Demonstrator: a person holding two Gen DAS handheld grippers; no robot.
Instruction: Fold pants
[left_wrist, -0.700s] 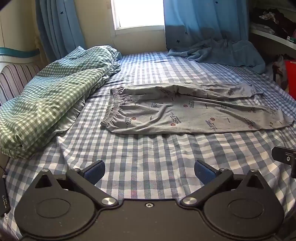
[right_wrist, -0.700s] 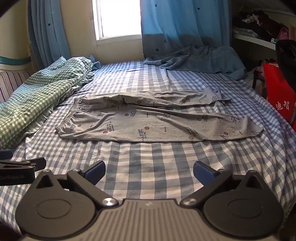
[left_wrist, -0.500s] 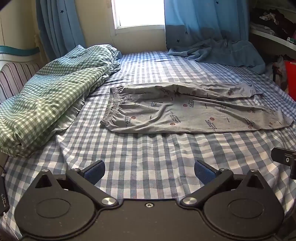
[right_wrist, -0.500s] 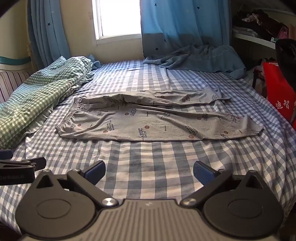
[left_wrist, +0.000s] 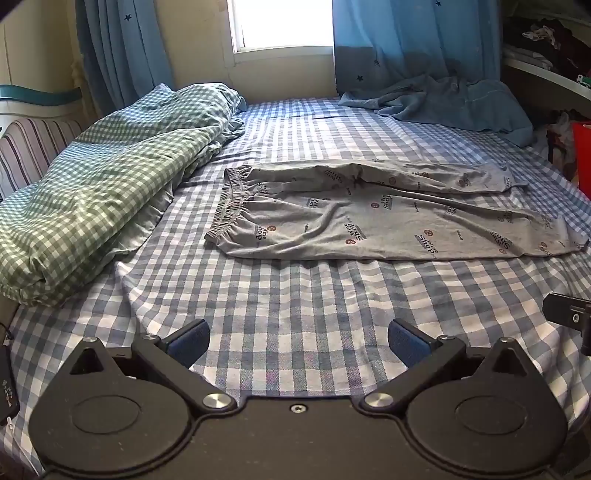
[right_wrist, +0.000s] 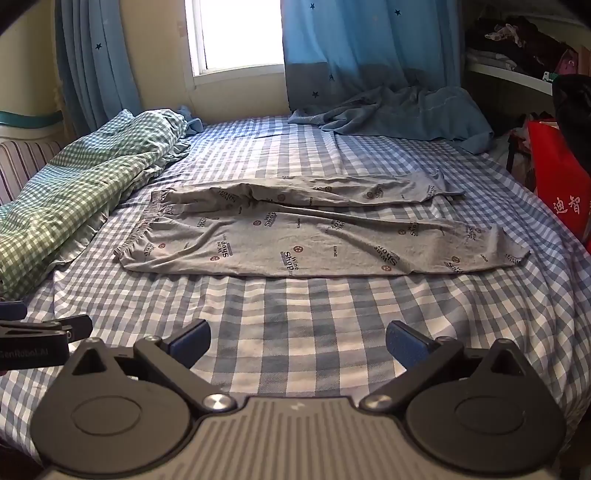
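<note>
Grey printed pants (left_wrist: 369, 218) lie flat across the blue checked bed (left_wrist: 295, 317), waistband to the left, both legs stretched right, the far leg partly folded over. They also show in the right wrist view (right_wrist: 314, 236). My left gripper (left_wrist: 298, 341) is open and empty, low over the near part of the bed, well short of the pants. My right gripper (right_wrist: 298, 339) is open and empty too, at the same distance, to the right of the left one. The left gripper's side shows at the left edge of the right wrist view.
A green checked duvet (left_wrist: 96, 184) is bunched along the bed's left side. A blue blanket (left_wrist: 443, 99) lies at the far right under the curtains. A red bag (right_wrist: 557, 195) stands beside the bed on the right. A striped headboard (left_wrist: 26, 151) is at far left.
Both grippers have moved slightly forward toward the pants; the pants sit a little lower and larger in view. Nothing was grasped.
</note>
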